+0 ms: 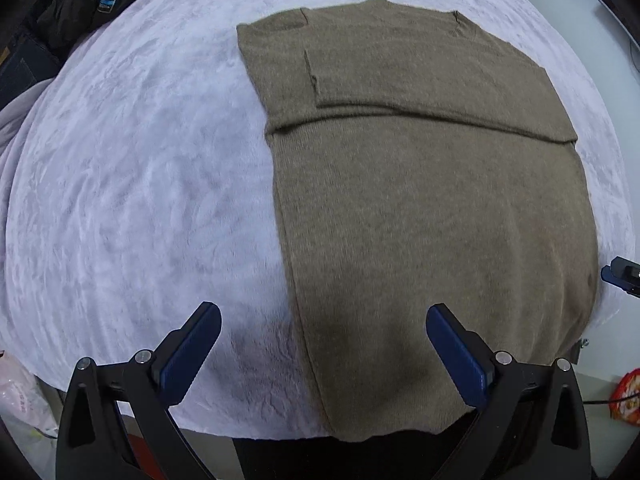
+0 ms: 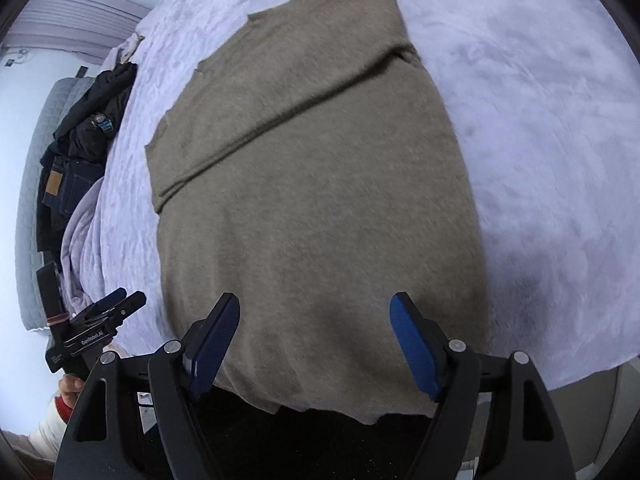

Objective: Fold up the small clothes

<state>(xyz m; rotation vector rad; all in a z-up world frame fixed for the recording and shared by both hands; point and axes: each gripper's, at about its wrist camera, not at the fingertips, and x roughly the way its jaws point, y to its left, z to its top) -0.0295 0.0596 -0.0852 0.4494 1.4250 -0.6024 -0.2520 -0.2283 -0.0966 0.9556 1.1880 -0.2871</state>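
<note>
left claw (image 1: 323, 330): released, empty
right claw (image 2: 316, 322): released, over sweater (image 2: 312, 184) hem
risk: uneven hem pinch skews fold; folded sleeves (image 1: 420, 92) slip on fleece blanket (image 1: 140, 200)

Both wrist cameras look steeply down from close above, sharing the brown sweater (image 1: 420, 200) on the bed.

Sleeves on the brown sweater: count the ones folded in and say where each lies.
2 on the brown sweater: one sleeve across the upper back, the other just beneath it.

Brown sweater (image 1: 420, 208) flat on lilac blanket (image 1: 140, 180), left gripper (image 1: 323, 322) gaping above
</note>
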